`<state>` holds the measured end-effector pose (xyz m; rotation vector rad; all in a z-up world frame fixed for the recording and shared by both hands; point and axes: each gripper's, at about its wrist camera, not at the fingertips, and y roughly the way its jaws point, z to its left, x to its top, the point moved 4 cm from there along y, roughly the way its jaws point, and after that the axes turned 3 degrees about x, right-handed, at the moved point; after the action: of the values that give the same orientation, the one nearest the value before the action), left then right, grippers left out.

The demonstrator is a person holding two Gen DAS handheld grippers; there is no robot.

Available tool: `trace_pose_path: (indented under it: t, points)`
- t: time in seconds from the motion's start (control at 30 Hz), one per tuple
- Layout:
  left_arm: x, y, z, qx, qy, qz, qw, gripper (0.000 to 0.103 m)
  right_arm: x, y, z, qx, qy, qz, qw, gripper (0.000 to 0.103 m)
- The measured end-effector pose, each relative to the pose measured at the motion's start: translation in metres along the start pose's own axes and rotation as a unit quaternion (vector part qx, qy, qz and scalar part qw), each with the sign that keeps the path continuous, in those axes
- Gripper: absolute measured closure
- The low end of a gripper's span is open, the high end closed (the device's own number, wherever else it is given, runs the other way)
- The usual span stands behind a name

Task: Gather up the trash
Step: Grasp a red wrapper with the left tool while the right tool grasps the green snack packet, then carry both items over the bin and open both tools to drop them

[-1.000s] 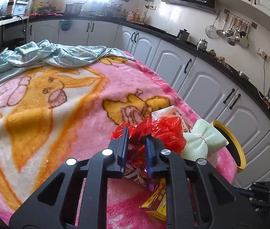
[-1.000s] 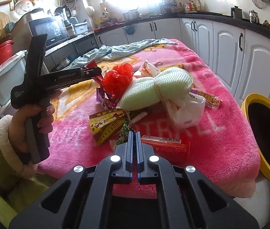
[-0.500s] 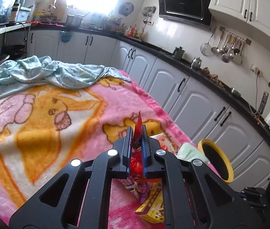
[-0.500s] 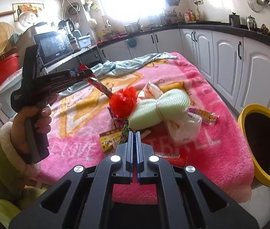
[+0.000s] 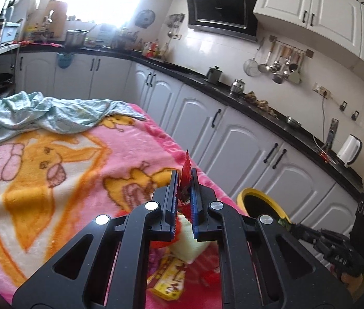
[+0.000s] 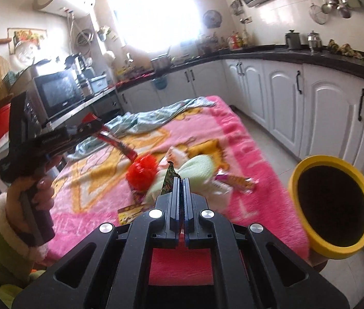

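Note:
My left gripper [image 5: 184, 180] is shut on a red plastic bag [image 5: 185, 172] and holds it above the pink blanket; in the right wrist view the bag [image 6: 140, 170] hangs stretched from it. My right gripper [image 6: 180, 182] is shut on a dark green wrapper [image 6: 167, 180], raised over the trash pile. Under them lie a pale green foam wrap [image 6: 197, 170], a yellow wrapper [image 5: 170, 280] and a pink snack packet [image 6: 236, 181]. A yellow-rimmed bin [image 6: 332, 206] stands off the table's right edge; it also shows in the left wrist view [image 5: 261, 203].
The table is covered by a pink and orange cartoon blanket [image 5: 53, 170]. A light blue cloth [image 5: 48, 113] is bunched at its far end. White kitchen cabinets [image 5: 233, 139] run along the right, beyond a narrow floor aisle [image 6: 272, 139].
Both grippers have risen. The left one closed on the red bag and lifted it, pulling it taut. The right one now carries a green wrapper up off the pile.

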<state>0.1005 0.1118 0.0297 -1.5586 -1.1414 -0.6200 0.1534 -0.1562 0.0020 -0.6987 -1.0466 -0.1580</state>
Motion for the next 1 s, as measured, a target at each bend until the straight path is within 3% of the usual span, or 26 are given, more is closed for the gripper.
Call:
trace_pose_path:
  t: [0.4,1.0]
  points:
    - [0.002,0.027,-0.065,-0.049,0.044,0.010,0.9978,0.098,0.016,-0.042,-0.064,-0.073,0.039,-0.060,0.995,0.101]
    - [-0.019,0.101,-0.190,-0.125,0.111,0.050,0.9846,0.098,0.019,-0.103,-0.168,-0.181,0.092,-0.130,0.970,0.101]
